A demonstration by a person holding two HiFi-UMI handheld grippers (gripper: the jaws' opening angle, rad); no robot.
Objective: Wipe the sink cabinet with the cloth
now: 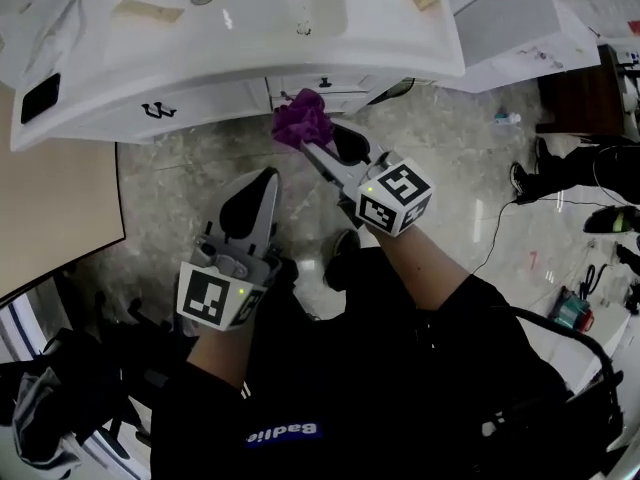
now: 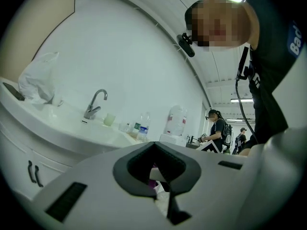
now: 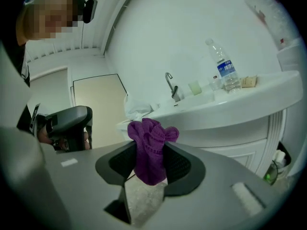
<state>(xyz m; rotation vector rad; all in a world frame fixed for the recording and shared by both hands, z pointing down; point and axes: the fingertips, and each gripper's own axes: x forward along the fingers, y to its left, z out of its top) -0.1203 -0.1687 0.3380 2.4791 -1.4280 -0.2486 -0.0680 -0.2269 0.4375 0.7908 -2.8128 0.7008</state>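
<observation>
Well, right gripper (image 3: 151, 155): we see it clenching the cloth (image 3: 149, 135).
Left gripper (image 2: 154, 150): jaws together, empty.
Sink cabinet (image 3: 242, 145): overhung by counter (image 1: 420, 53) overhead (plainer in right gripper view).

Left gripper (image 2: 156, 152) low in frame, jaws together. Beyond it, white sink cabinet (image 2: 19, 152) with two dark handles (image 2: 31, 172). On top, faucet (image 2: 96, 102), pale green cup (image 2: 109, 120) just beside it, water bottle (image 2: 143, 126) further right. Crumpled white bag (image 2: 41, 78) at the left end. Person (image 2: 218, 131) with backpack standing well behind.
</observation>
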